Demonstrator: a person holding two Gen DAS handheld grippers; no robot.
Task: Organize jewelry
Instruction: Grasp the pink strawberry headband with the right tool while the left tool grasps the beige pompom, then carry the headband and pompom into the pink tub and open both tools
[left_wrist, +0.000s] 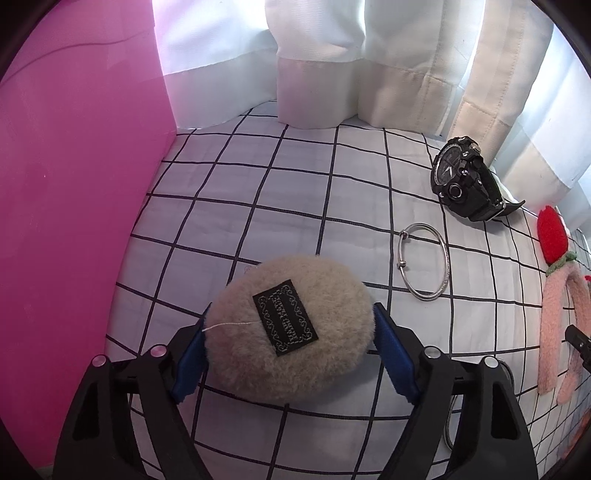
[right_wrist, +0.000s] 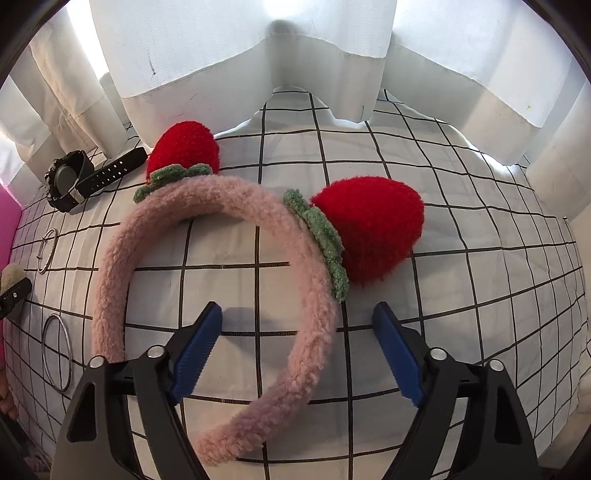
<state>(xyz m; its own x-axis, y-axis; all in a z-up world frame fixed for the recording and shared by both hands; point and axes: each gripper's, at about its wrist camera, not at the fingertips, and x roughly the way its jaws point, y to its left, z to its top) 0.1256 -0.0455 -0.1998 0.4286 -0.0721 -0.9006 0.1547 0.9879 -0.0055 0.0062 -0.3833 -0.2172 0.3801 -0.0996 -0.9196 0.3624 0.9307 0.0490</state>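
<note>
My left gripper (left_wrist: 291, 343) is shut on a beige fluffy oval puff (left_wrist: 291, 332) with a black label, held just above the checked cloth. Beyond it to the right lie a silver bangle (left_wrist: 424, 262) and a black watch (left_wrist: 465, 181). My right gripper (right_wrist: 297, 347) is open, its jaws on either side of the right arm of a pink fuzzy headband (right_wrist: 207, 229) with two red strawberry ears (right_wrist: 369, 229). The watch (right_wrist: 74, 177) and two silver bangles (right_wrist: 46, 251) (right_wrist: 55, 352) show at the left of the right wrist view.
A white cloth with a black grid (left_wrist: 277, 184) covers the surface. A pink wall (left_wrist: 74, 184) stands at the left. White curtains (right_wrist: 258, 55) hang along the back. The headband's edge (left_wrist: 554, 295) shows at the right of the left wrist view.
</note>
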